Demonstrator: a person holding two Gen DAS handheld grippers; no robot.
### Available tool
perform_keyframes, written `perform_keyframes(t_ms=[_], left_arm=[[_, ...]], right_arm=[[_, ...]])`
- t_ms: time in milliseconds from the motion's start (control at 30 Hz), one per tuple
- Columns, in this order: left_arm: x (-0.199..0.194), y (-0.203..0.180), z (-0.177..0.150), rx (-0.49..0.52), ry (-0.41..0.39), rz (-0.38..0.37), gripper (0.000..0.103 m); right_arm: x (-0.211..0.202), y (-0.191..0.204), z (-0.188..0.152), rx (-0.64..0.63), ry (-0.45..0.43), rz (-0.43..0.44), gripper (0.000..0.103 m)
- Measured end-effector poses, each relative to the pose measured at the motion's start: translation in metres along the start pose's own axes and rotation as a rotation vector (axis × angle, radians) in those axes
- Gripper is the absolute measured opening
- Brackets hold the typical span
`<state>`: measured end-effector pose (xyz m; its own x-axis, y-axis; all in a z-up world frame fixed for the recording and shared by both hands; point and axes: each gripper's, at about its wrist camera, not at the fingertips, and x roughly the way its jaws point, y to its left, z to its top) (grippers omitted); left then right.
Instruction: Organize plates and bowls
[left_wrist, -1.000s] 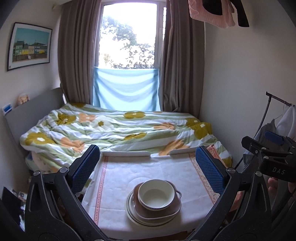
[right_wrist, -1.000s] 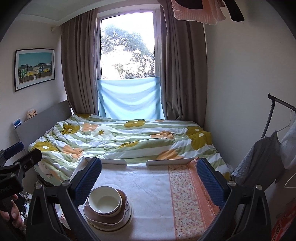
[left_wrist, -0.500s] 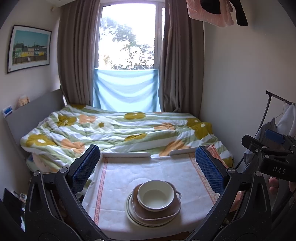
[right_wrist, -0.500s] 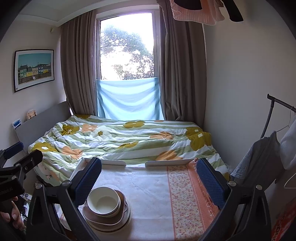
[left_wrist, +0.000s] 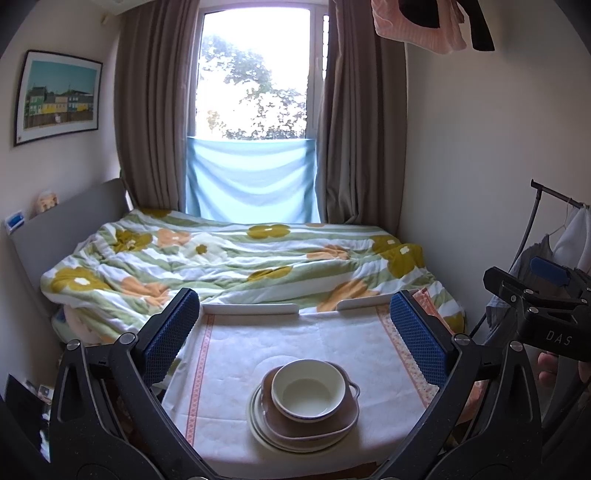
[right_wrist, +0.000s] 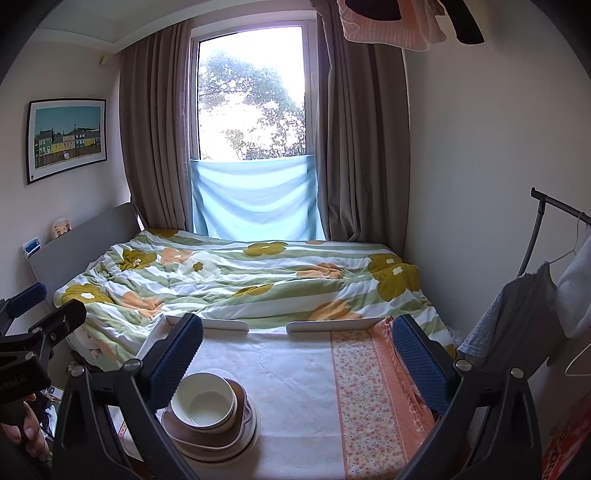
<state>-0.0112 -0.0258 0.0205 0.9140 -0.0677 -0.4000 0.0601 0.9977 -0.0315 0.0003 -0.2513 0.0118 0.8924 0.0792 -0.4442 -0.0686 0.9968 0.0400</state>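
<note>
A cream bowl (left_wrist: 308, 393) sits in a brown handled dish (left_wrist: 317, 424) on a stack of pale plates (left_wrist: 266, 435), on the table's white cloth. The same bowl (right_wrist: 203, 402), dish (right_wrist: 192, 437) and plates (right_wrist: 236, 448) show low left in the right wrist view. My left gripper (left_wrist: 295, 332) is open and empty, held back from and above the stack. My right gripper (right_wrist: 297, 354) is open and empty, to the right of the stack. The left gripper's body shows at the left edge of the right wrist view.
The table (left_wrist: 258, 343) has a raised white back rail (left_wrist: 251, 308) and an orange floral cloth strip (right_wrist: 369, 398) on its right. A bed with a flowered quilt (left_wrist: 236, 258) lies beyond. A clothes rack (right_wrist: 546, 280) stands at the right.
Both grippers drifted slightly; the stack sits a little nearer and lower in both views. Nothing was taken hold of or let go.
</note>
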Motion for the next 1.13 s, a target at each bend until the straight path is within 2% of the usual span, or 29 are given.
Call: perform_keyframes(t_ms=[667, 900, 1133], left_arm=[[0.003, 0.002, 0.002, 0.01, -0.009, 0.0, 0.103], [-0.004, 0.011, 0.006, 0.007, -0.062, 0.02, 0.103], [0.008, 0.024, 0.001, 0.022, -0.054, 0.021, 0.103]], right_arm=[[0.001, -0.003, 0.001, 0.004, -0.006, -0.002, 0.102], [0.002, 0.001, 0.002, 0.014, -0.018, -0.01, 0.102], [0.014, 0.011, -0.001, 0.029, 0.009, -0.012, 0.102]])
